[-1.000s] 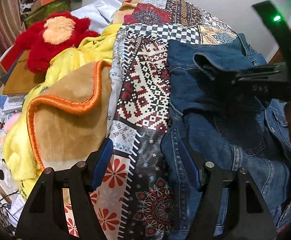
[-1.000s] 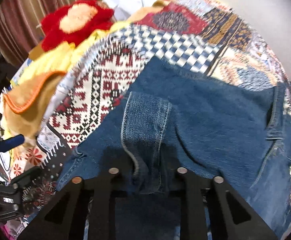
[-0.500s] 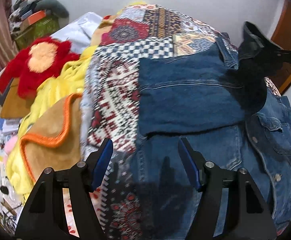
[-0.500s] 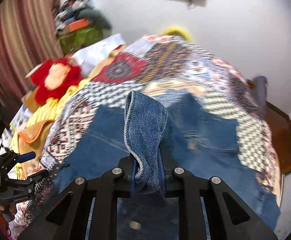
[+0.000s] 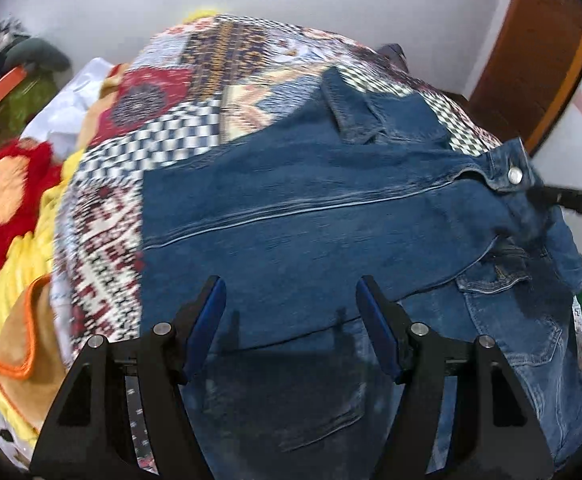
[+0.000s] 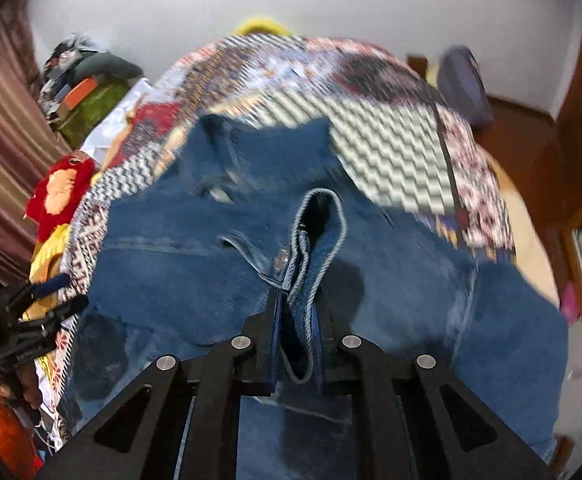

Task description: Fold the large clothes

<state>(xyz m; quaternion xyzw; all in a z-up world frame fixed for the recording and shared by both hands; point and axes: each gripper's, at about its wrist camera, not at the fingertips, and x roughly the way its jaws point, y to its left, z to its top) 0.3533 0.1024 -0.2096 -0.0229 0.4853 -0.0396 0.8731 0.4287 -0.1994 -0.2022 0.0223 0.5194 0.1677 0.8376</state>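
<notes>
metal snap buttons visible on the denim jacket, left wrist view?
1: a silver snap button on the denim jacket band at right, near the right gripper. Folds may hide more.

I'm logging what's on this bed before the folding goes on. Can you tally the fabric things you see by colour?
Blue: 1, denim jacket
Multicolour patchwork: 1, bedspread
Red: 1, plush toy
Yellow: 1, blanket
Tan, orange-edged: 1, cloth
White: 1, sheet
Total: 6

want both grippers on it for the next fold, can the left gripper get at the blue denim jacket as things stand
Probably yes: the left gripper hangs open right over the blue denim jacket, nothing lying between. The right gripper already pinches a fold.
</notes>
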